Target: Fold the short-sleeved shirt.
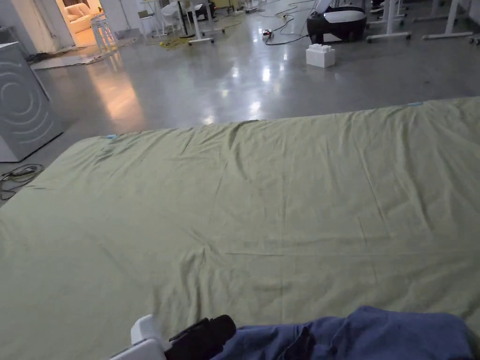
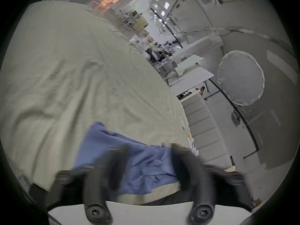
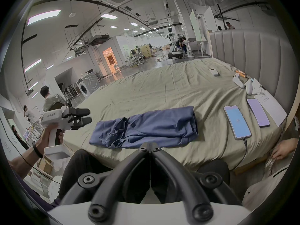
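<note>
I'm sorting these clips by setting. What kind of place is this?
Likely a large robotics lab or test hall, not a home: a bed stands on an open polished floor, with a washing machine and a wheeled robot beyond it.

bed with olive sheet (image 3: pixel 162 89), bearing a rumpled blue shirt (image 3: pixel 146 129), two phones (image 3: pixel 237 123), a remote (image 3: pixel 214 71).

Glossy grey floor (image 1: pixel 225 79), olive-sheeted bed (image 1: pixel 262 197), padded headboard (image 3: pixel 253 50), ceiling panel lights (image 3: pixel 43 15).
</note>
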